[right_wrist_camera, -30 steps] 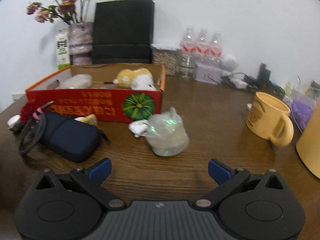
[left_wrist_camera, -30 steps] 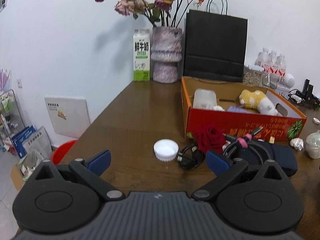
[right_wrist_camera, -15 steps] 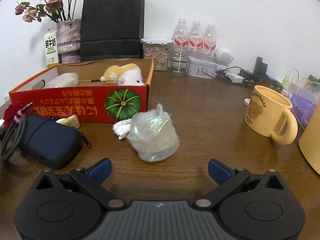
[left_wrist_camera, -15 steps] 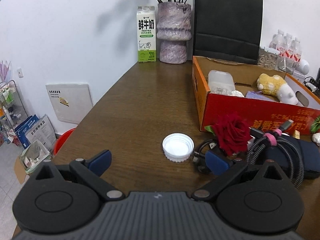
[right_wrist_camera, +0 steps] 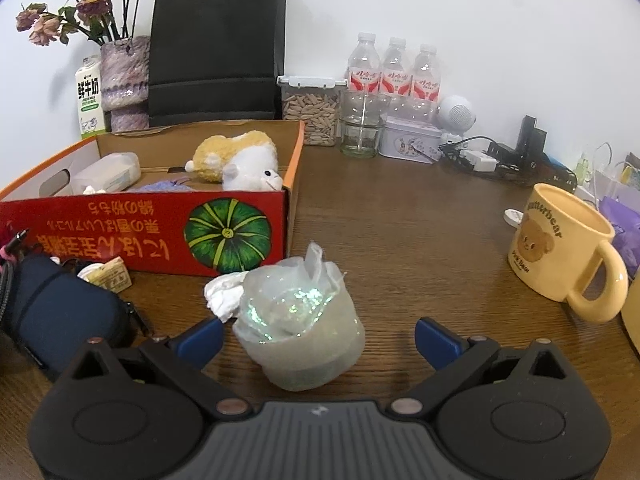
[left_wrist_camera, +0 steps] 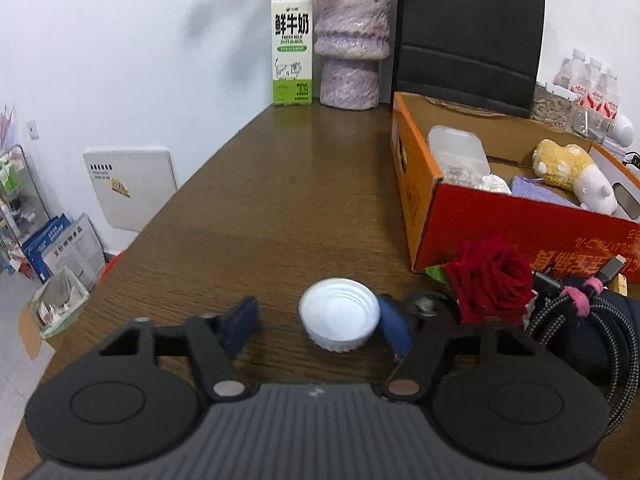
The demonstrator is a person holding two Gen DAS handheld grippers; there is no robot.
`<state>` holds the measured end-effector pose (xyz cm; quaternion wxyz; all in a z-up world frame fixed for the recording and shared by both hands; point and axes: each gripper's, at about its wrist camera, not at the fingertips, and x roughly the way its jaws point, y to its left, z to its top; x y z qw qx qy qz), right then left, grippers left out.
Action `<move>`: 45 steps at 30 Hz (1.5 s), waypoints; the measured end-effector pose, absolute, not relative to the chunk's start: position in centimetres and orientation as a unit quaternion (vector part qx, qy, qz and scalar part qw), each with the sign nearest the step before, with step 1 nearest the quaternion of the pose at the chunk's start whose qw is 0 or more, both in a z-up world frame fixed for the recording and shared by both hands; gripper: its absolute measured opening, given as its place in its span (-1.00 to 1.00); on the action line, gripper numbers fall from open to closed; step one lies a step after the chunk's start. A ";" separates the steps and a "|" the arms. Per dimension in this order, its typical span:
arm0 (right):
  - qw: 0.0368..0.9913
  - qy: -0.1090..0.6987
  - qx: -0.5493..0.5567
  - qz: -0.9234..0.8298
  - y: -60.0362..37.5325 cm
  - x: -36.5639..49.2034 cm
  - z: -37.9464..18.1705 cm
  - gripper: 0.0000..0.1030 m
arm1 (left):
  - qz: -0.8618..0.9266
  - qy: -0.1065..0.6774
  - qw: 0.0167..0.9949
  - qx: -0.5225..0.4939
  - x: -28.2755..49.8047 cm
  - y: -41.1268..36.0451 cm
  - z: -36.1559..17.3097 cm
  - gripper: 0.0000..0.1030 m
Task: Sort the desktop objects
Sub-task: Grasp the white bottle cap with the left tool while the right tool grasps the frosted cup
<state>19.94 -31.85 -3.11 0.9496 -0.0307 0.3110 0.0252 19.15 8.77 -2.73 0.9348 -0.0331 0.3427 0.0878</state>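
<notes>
A white screw lid [left_wrist_camera: 339,320] lies upside down on the brown table between the fingers of my left gripper [left_wrist_camera: 318,326], whose jaws are closing. The right pad [left_wrist_camera: 394,328] is against the lid's edge; the left pad [left_wrist_camera: 240,322] still stands a little way off. In the right wrist view, a crumpled clear plastic bag [right_wrist_camera: 298,320] sits between the wide-open fingers of my right gripper [right_wrist_camera: 319,339], touching neither. The red cardboard box [left_wrist_camera: 520,240] [right_wrist_camera: 100,236] holds a plush toy [right_wrist_camera: 236,160], a plastic container and other bits.
A red rose [left_wrist_camera: 490,280], a coiled cable [left_wrist_camera: 580,312] and a dark pouch [right_wrist_camera: 60,312] lie before the box. White crumpled paper [right_wrist_camera: 222,296] touches the bag. A yellow mug [right_wrist_camera: 560,248] stands right. Milk carton [left_wrist_camera: 292,44], vase, black bag and bottles line the wall.
My left gripper has moved forward and down to the white lid and its jaws have narrowed around it. My right gripper has moved forward until the plastic bag sits between its fingers.
</notes>
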 end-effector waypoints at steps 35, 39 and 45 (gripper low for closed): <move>0.962 0.271 -0.010 0.030 -32.1 19.7 -2.4 -0.20 | 0.089 0.302 0.949 -0.020 18.1 7.8 -2.2 -0.21; 0.966 0.254 -0.018 0.034 -31.9 19.3 -1.8 -0.20 | 0.084 0.288 0.954 -0.021 17.6 7.5 -1.1 -0.21; 0.974 0.221 -0.024 0.040 -31.5 19.0 0.5 -0.20 | 0.070 0.262 0.962 -0.019 17.2 6.8 1.0 -0.21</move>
